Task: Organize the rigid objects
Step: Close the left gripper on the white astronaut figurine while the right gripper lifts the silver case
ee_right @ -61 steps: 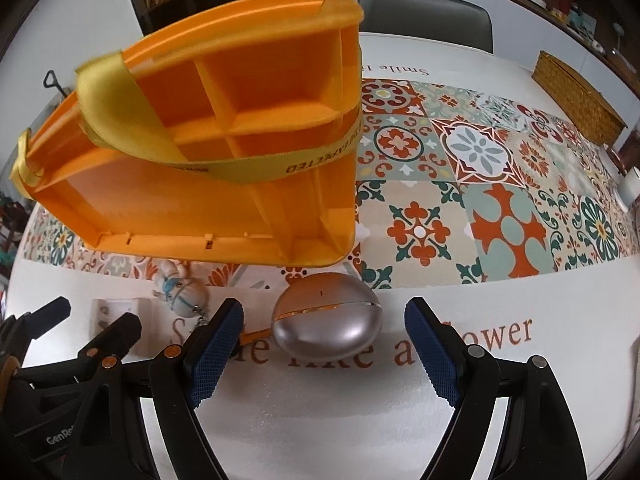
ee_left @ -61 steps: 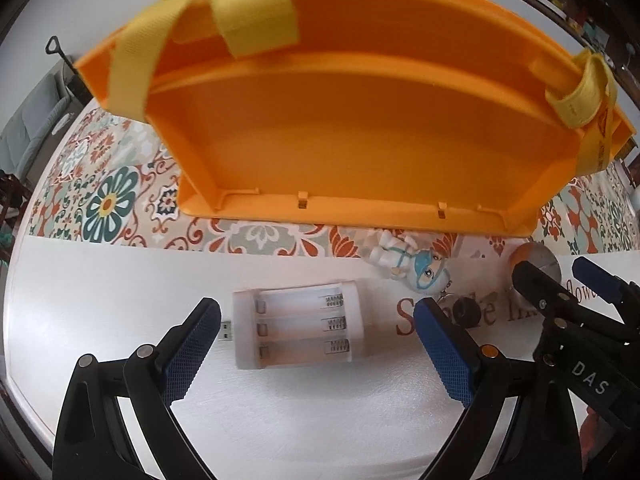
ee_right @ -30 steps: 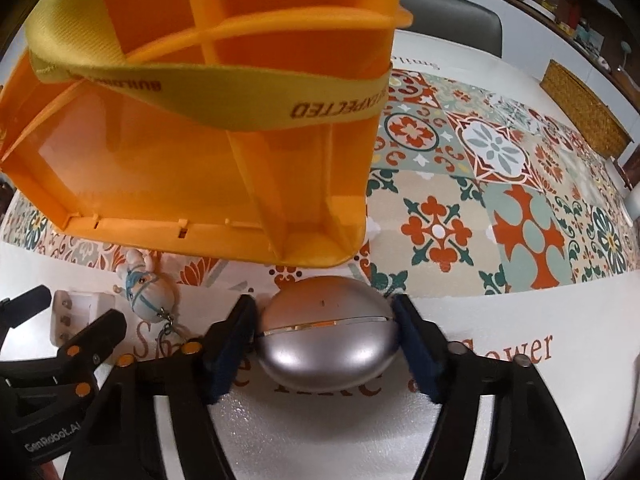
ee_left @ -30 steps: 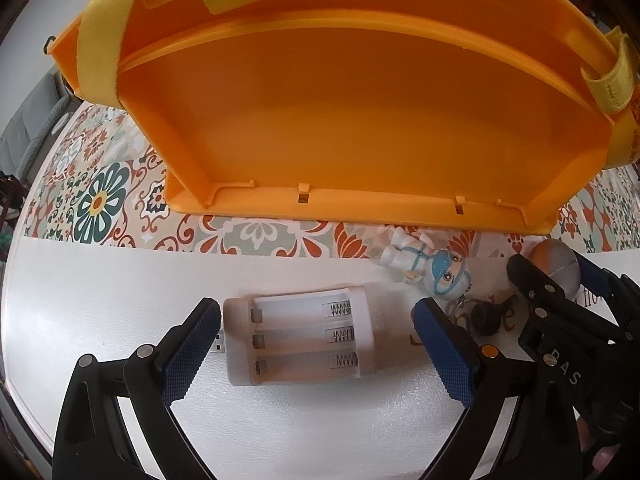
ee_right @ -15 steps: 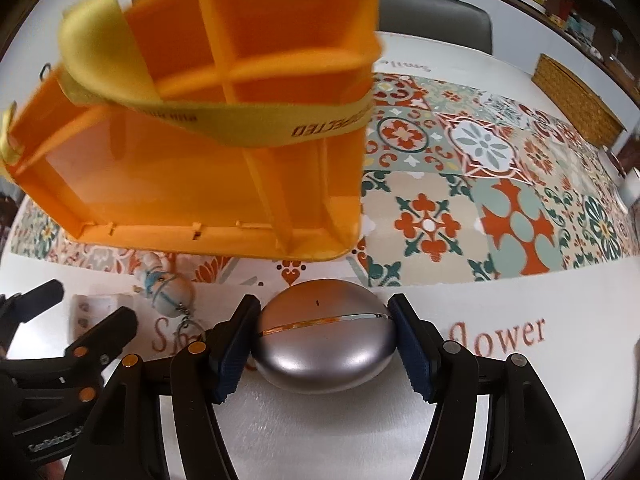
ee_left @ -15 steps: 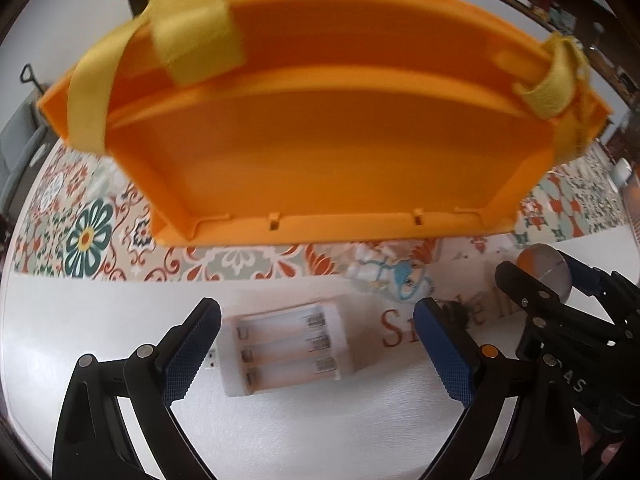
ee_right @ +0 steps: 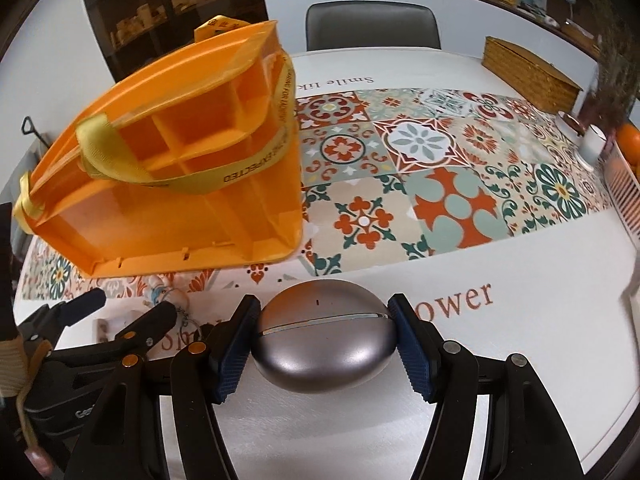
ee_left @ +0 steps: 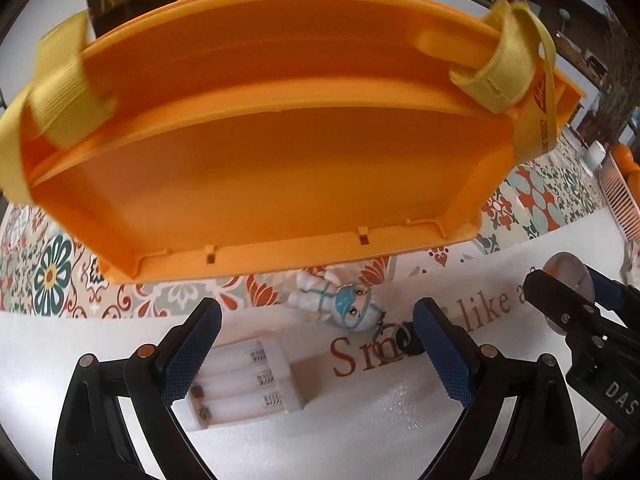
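Note:
My right gripper point(ee_right: 325, 314) is shut on a silver oval case point(ee_right: 324, 360), held by its two ends just above the white table. The open orange organizer box point(ee_right: 180, 200) with yellow straps and inner compartments stands behind it to the left. In the left wrist view the box's open lid point(ee_left: 280, 152) fills the top. My left gripper point(ee_left: 316, 356) is open over a white battery holder point(ee_left: 248, 388), which lies on the table near the left finger. A small doll keychain point(ee_left: 340, 304) lies beyond the fingers, beside the box. The right gripper with the silver case point(ee_left: 568, 276) shows at the right edge.
A patterned tile runner point(ee_right: 440, 168) crosses the white table point(ee_right: 520, 340). A wicker box point(ee_right: 528, 68), a white cup point(ee_right: 594, 146) and a crate of oranges point(ee_right: 624, 160) stand at the far right. A grey chair point(ee_right: 372, 26) is behind the table.
The right gripper closed on the silver case and has since risen and drawn back with it. The left gripper rolled and rose a little; the battery holder now sits lower left between its fingers.

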`<state>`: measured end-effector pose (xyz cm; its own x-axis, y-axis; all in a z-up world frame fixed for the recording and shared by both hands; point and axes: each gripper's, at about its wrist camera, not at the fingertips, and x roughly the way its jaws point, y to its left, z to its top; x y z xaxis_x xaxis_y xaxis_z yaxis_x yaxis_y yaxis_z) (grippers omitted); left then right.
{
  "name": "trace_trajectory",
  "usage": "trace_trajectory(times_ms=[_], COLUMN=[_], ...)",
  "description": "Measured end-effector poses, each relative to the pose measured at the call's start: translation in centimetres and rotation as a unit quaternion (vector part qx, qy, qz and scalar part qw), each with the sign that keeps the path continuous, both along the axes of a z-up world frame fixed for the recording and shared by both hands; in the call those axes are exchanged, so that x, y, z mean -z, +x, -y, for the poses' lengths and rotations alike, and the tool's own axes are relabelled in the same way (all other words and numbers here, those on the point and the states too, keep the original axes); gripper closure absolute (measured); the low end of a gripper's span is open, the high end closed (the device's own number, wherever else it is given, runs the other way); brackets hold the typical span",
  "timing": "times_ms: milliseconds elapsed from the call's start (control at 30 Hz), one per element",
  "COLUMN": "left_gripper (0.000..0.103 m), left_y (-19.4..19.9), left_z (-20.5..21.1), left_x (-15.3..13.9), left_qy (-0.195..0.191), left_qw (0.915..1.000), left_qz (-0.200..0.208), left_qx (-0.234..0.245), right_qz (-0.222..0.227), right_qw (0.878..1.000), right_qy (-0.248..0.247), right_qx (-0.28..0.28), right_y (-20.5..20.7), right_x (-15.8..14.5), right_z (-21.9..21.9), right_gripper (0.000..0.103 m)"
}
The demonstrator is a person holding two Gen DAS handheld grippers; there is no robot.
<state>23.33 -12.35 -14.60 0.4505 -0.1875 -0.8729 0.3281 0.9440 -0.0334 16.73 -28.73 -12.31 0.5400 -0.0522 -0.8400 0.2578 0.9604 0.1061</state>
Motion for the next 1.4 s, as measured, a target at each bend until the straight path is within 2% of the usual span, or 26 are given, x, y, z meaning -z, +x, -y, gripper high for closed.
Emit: trace_trajectory(times_ms=[100,167,300,467,500,600,800,1133,1400], left_gripper=[0.007,0.016,0.023,0.038,0.038,0.048,0.049,0.049,0.049], left_y=[0.2,0.5,1.1,2.5,2.3,2.3,2.0,0.0,-1.4], left_z=[1.4,2.0,2.7,3.4,3.9,3.6,3.2,1.2,1.2], left_x=[0.3,0.4,1.1,2.2,2.6,2.6,2.6,-0.5,-3.0], left_qy=[0.008,0.013,0.017,0.013,0.015,0.015,-0.005,-0.029,-0.041], left_qw=[0.9999,0.9998,0.9997,0.9996,0.9997,0.9997,0.9998,0.9991,0.9984], left_qz=[0.000,0.001,-0.003,-0.017,-0.014,-0.006,-0.008,0.011,0.031], left_qx=[0.010,0.015,0.019,0.016,0.017,0.020,0.015,0.028,0.024], right_qz=[-0.002,-0.004,-0.004,-0.006,-0.006,-0.006,-0.004,0.007,0.013], right_qw=[1.000,1.000,1.000,1.000,1.000,1.000,1.000,1.000,1.000], right_qy=[0.003,0.006,0.008,0.008,0.008,0.008,0.011,0.014,0.016], right_qx=[0.003,0.006,0.012,0.015,0.015,0.014,0.014,0.009,0.002], right_y=[-0.2,-0.2,-0.2,-0.2,-0.2,-0.2,-0.2,-0.4,-0.7], right_x=[0.3,0.4,0.7,0.7,0.7,0.8,0.6,-0.4,-1.8], right_z=[0.1,0.3,0.6,0.7,0.7,0.6,0.5,0.2,-0.2], right_gripper=[0.037,0.037,0.037,0.037,0.037,0.037,0.037,0.037,0.037])
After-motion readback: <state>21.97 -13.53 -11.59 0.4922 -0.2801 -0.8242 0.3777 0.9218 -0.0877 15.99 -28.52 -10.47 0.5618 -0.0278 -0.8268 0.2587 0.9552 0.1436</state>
